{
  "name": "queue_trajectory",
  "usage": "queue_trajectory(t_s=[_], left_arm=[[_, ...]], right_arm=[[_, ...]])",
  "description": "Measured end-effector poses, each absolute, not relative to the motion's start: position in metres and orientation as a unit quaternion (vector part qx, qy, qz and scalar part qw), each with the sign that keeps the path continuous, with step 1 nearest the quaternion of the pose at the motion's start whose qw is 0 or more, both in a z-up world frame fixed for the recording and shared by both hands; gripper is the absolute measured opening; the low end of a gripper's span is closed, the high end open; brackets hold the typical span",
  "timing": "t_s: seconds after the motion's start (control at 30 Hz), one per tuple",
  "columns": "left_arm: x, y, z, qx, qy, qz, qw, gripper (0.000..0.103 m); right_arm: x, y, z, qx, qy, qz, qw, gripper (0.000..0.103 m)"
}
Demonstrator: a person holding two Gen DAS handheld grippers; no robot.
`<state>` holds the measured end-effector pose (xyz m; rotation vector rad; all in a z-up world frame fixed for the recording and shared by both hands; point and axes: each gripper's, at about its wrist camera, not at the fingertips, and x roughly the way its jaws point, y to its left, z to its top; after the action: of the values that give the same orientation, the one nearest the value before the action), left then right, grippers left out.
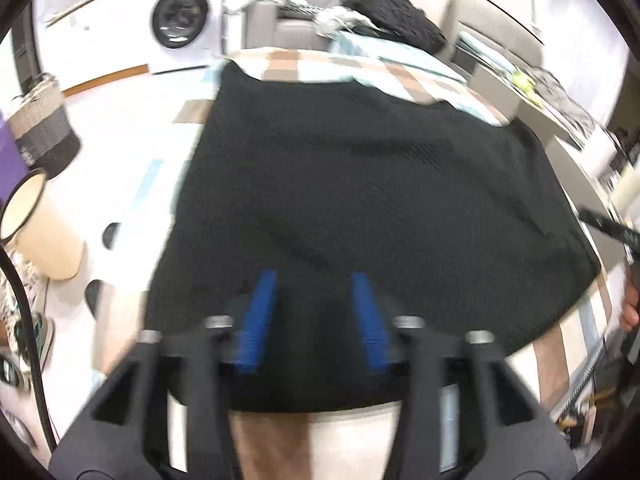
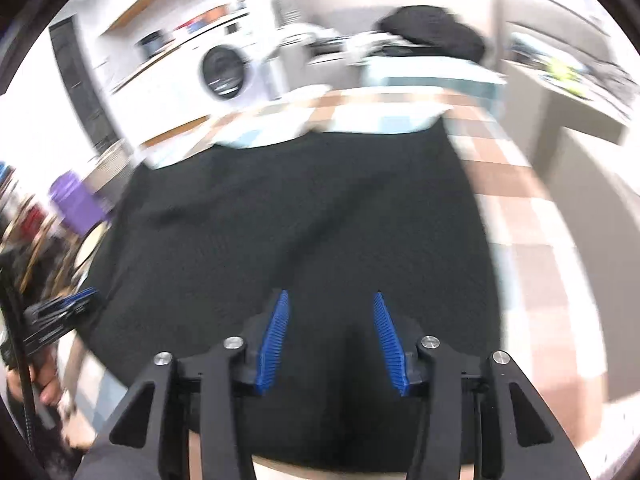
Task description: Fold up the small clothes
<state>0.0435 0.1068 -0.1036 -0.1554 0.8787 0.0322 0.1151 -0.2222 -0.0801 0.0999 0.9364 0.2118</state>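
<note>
A black knitted garment (image 1: 360, 200) lies spread flat on a table covered with a checked brown, white and blue cloth (image 1: 288, 64); it also shows in the right wrist view (image 2: 300, 220). My left gripper (image 1: 314, 280) is open, its blue fingers (image 1: 260, 320) apart over the garment's near edge. My right gripper (image 2: 330, 298) is open too, its blue fingers (image 2: 276, 336) apart over the near edge, holding nothing. The left gripper (image 2: 60, 312) also appears at the left edge of the right wrist view. Both views are blurred by motion.
A pile of dark and light clothes (image 1: 380, 16) sits at the table's far end. A washing machine (image 1: 180, 20) stands behind. A woven basket (image 1: 44, 128) and a cream bin (image 1: 36, 224) stand on the floor at left. A counter (image 1: 560, 112) runs along the right.
</note>
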Motion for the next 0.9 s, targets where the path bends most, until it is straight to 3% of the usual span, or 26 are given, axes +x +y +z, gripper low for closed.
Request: queue_trajectory(t_s=[0.07, 0.2, 0.37, 0.43, 0.47, 0.5, 0.53, 0.63, 0.83, 0.9], left_arm=[[0.038, 0.118, -0.100, -0.083, 0.417, 0.034, 0.905, 0.065], [0.031, 0.139, -0.105, -0.103, 0.426, 0.060, 0.897, 0.065], [0.025, 0.156, -0.110, -0.123, 0.432, 0.069, 0.891, 0.065], [0.025, 0.158, -0.112, -0.122, 0.433, 0.070, 0.890, 0.065], [0.024, 0.158, -0.112, -0.120, 0.434, 0.071, 0.890, 0.065], [0.025, 0.158, -0.113, -0.118, 0.435, 0.070, 0.890, 0.065], [0.026, 0.158, -0.113, -0.117, 0.435, 0.069, 0.890, 0.065], [0.030, 0.152, -0.114, -0.114, 0.436, 0.068, 0.890, 0.065], [0.032, 0.154, -0.116, -0.111, 0.437, 0.071, 0.890, 0.065], [0.031, 0.156, -0.114, -0.111, 0.435, 0.072, 0.891, 0.065]], right_arm=[[0.105, -0.249, -0.078, 0.061, 0.452, 0.064, 0.888, 0.046], [0.087, -0.289, -0.086, 0.092, 0.464, 0.012, 0.881, 0.053], [0.083, -0.303, -0.107, 0.149, 0.485, 0.028, 0.861, 0.053], [0.084, -0.299, -0.109, 0.149, 0.484, 0.030, 0.862, 0.042], [0.085, -0.294, -0.111, 0.147, 0.480, 0.032, 0.864, 0.022], [0.085, -0.290, -0.109, 0.143, 0.475, 0.035, 0.868, 0.010], [0.078, -0.287, -0.104, 0.136, 0.463, 0.039, 0.875, 0.007], [0.058, -0.286, -0.086, 0.131, 0.423, 0.057, 0.895, 0.005], [0.056, -0.287, -0.103, 0.107, 0.468, 0.038, 0.876, 0.005], [0.055, -0.285, -0.099, 0.102, 0.468, 0.038, 0.877, 0.013]])
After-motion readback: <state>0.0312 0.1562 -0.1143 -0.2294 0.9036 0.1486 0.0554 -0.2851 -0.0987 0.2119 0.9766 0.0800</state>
